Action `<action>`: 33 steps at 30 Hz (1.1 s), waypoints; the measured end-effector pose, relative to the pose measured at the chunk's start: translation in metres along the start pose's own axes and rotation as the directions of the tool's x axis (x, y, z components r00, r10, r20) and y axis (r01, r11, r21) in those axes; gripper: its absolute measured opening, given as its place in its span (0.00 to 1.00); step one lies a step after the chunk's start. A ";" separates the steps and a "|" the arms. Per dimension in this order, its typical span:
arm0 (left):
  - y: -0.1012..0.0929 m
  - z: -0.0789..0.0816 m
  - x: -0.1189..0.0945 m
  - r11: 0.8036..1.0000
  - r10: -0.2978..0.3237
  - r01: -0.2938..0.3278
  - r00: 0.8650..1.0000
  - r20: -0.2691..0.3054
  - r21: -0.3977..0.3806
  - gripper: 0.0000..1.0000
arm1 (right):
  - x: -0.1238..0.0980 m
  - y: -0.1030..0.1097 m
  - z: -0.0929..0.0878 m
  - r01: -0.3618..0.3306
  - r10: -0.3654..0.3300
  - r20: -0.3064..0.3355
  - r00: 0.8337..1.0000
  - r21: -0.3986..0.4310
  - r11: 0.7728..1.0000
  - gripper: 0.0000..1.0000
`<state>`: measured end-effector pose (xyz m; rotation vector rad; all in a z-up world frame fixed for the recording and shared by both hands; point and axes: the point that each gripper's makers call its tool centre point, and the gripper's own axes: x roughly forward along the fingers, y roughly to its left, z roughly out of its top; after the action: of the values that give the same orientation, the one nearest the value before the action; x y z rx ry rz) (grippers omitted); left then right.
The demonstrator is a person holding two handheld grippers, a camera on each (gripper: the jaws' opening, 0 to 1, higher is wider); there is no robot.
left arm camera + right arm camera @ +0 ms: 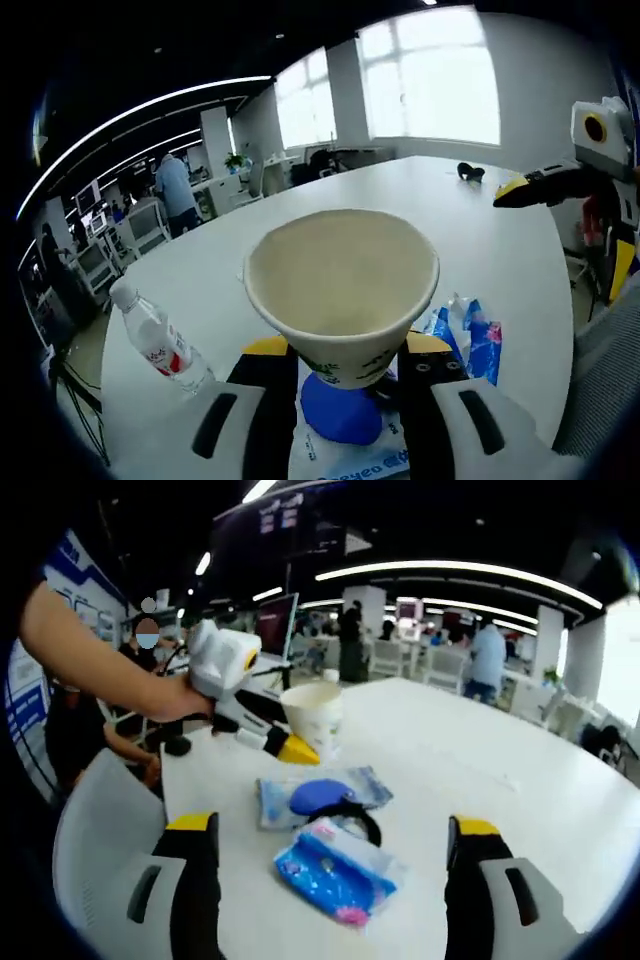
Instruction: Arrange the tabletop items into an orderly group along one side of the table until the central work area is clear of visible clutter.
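Between the left tongs (342,400), a cream paper cup with green print (340,290) is clamped low on its wall, held upright and seemingly just above the white bench (480,250), probably so it can be carried to the side grouping. Beneath it lie a blue round pad on a clear packet (320,796) and a blue-and-white tissue pack (335,870), with a clear plastic water bottle (160,340) lying well apart. Right tongs (335,870) hover open over the tissue pack, likely next.

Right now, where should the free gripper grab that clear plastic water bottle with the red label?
Grab the clear plastic water bottle around its labelled middle, coming down from above across its width. It lies on its side on the white table, so the round body fits between open fingers.
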<state>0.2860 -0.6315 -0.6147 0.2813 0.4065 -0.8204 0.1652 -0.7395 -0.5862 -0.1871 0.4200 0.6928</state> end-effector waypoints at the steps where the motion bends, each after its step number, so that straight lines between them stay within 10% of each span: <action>1: 0.002 0.001 0.001 1.000 0.010 -0.010 1.000 0.000 -0.001 0.37 | -0.001 0.000 -0.002 0.000 0.000 -0.001 1.000 0.000 1.000 0.93; 33: 0.054 0.003 0.027 0.993 0.113 -0.113 0.994 0.007 -0.038 0.38 | -0.012 -0.008 -0.043 0.046 -0.039 -0.065 0.997 0.104 0.994 1.00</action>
<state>0.3437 -0.6144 -0.6196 0.2633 0.3935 -0.7026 0.1486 -0.7661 -0.6197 -0.1182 0.5104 0.6223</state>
